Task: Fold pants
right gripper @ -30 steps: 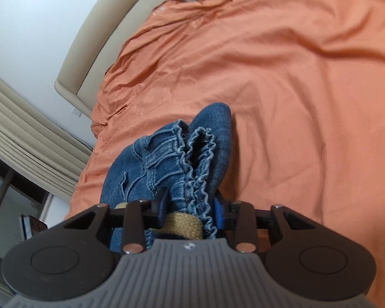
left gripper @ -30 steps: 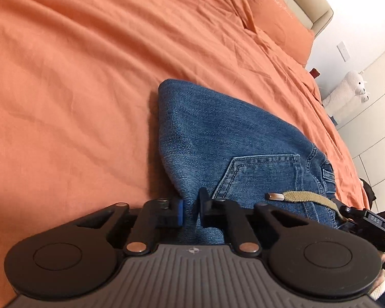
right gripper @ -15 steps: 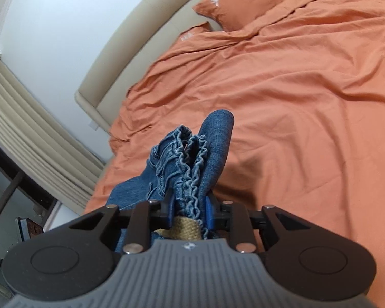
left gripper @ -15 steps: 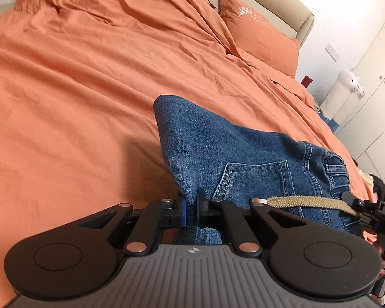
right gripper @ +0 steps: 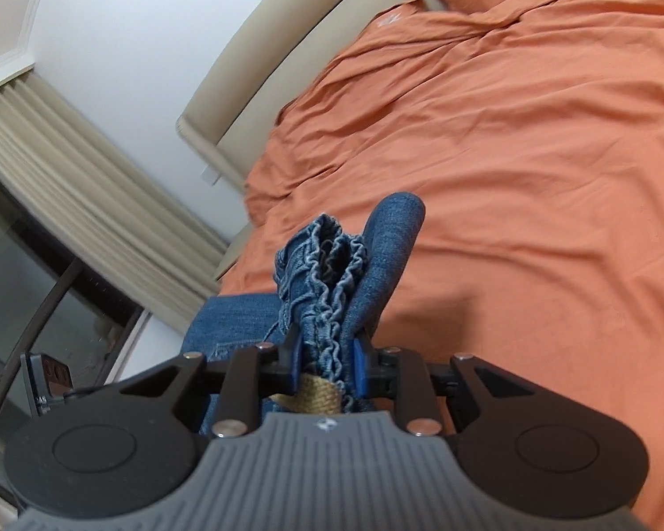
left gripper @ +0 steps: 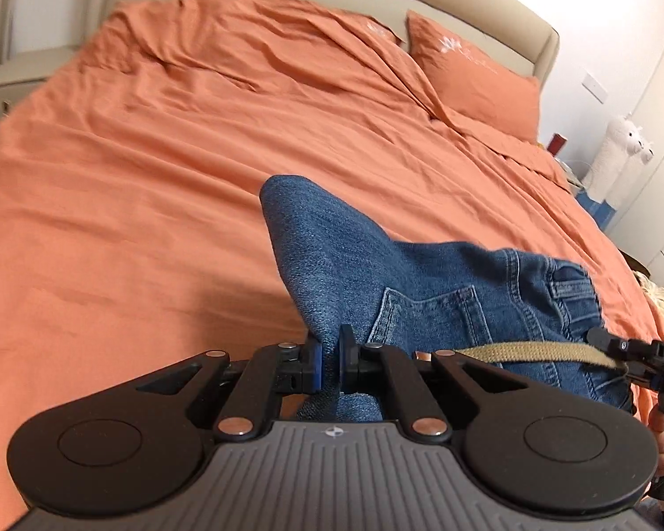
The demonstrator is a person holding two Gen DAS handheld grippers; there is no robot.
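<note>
Blue denim pants (left gripper: 376, 265) hang folded above the orange bed (left gripper: 155, 177), held between both grippers. My left gripper (left gripper: 330, 363) is shut on a fold of the denim beside the back pocket (left gripper: 429, 323). A tan drawstring (left gripper: 531, 351) runs right to the other gripper, which shows at the right edge. In the right wrist view my right gripper (right gripper: 325, 365) is shut on the gathered elastic waistband (right gripper: 327, 278) and the tan drawstring (right gripper: 316, 391). The lower part of the pants is hidden behind the grippers.
An orange pillow (left gripper: 469, 75) lies against the beige headboard (left gripper: 420, 0). A white plush toy (left gripper: 619, 150) and white wardrobe doors stand to the right. In the right wrist view beige curtains (right gripper: 88, 186) and a window lie beyond the bed edge.
Both grippers have risen and tilted up with the pants, so the headboard and pillow came into view. The left jaws closed fully on the denim fold.
</note>
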